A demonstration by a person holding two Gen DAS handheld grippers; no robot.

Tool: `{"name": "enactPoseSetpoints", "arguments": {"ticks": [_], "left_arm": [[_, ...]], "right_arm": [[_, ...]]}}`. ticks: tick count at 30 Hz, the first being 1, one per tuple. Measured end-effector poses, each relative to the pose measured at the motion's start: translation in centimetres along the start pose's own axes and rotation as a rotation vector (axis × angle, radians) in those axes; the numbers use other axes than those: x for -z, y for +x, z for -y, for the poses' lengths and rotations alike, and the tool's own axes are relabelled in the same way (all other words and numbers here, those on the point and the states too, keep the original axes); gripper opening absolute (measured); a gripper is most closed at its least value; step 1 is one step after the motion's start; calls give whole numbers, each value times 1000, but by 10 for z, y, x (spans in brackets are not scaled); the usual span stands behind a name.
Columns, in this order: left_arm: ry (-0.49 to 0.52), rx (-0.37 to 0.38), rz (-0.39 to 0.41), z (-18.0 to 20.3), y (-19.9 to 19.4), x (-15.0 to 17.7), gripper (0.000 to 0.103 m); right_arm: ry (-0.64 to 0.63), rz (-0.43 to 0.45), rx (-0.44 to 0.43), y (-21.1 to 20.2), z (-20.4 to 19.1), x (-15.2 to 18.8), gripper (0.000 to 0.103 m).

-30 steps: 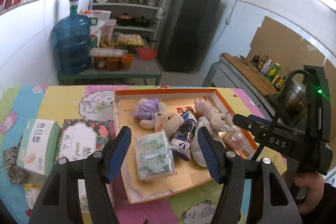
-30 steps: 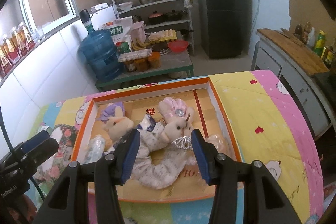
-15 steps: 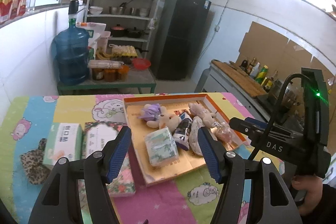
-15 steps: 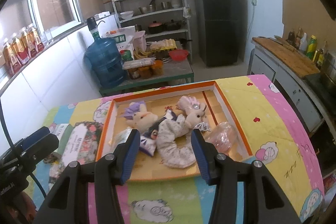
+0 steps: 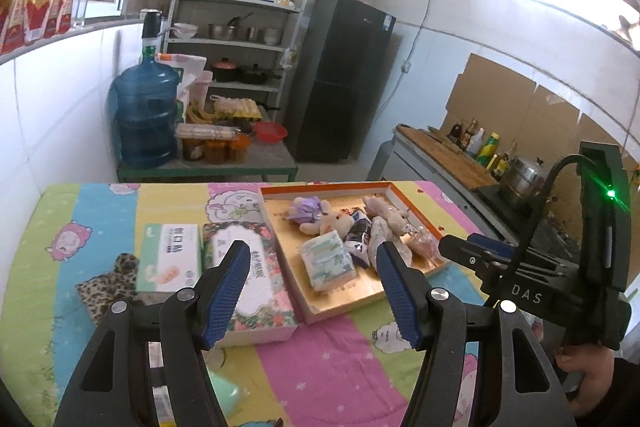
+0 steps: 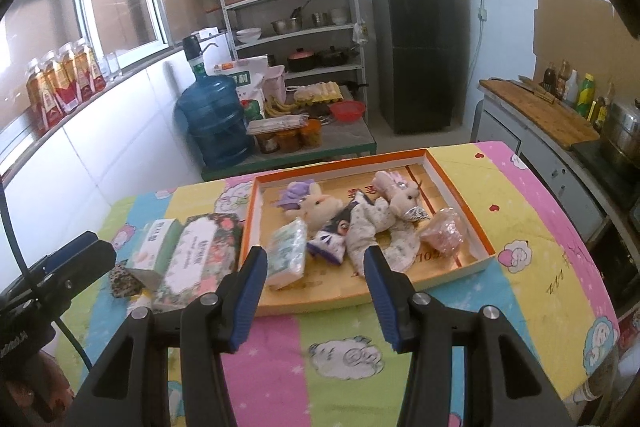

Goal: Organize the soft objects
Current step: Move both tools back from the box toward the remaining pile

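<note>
Your two wrist views both look forward and down from above the near edge of the worktop, sharing the orange-rimmed cardboard tray [image 5: 412, 203] [image 6: 460, 187] and the shelving behind it.

1. The orange-rimmed tray [image 6: 460, 187] sits on a table under a bright cartoon-print cloth [image 6: 532, 227].
2. Inside the tray, at its left end, a green-patterned tissue pack [image 6: 286, 257] lies next to a plush toy with a purple hat [image 6: 308, 201].
3. Toward the tray's right end lie a pink-hatted plush toy [image 6: 396, 197] and a crinkly clear bag [image 6: 442, 235].
4. Left of the tray, outside it, a floral box [image 6: 198, 259] lies beside a green tissue box [image 6: 154, 241].
5. The right gripper [image 6: 314, 289] hangs above the tray's near edge, jaws spread and empty.
6. The left gripper [image 6: 68, 267] shows far left of the tray.
</note>
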State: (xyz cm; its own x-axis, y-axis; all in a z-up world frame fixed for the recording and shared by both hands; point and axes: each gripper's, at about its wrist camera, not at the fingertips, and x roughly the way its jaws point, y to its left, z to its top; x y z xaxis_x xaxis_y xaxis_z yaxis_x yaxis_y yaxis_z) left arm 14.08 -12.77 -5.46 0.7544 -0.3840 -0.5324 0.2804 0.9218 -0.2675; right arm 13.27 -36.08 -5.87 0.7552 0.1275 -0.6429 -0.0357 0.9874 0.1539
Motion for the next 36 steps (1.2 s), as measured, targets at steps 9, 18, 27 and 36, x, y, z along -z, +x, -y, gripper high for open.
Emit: {"name": "enactPoseSetpoints", "arguments": {"ticks": [9, 18, 27, 36], "left_arm": [[5, -7, 28, -32, -43, 10, 67], [-33, -63, 44, -83, -81, 27, 67], [-78, -156, 44, -127, -105, 50, 67], [-128, -200, 17, -144, -109, 68, 67]], "right_arm": [[-18, 22, 3, -27, -41, 18, 50], [-49, 32, -27, -45, -81, 36, 50], [-143, -17, -206, -39, -120, 59, 50], [-426, -208, -467, 0, -159, 108, 78]]}}
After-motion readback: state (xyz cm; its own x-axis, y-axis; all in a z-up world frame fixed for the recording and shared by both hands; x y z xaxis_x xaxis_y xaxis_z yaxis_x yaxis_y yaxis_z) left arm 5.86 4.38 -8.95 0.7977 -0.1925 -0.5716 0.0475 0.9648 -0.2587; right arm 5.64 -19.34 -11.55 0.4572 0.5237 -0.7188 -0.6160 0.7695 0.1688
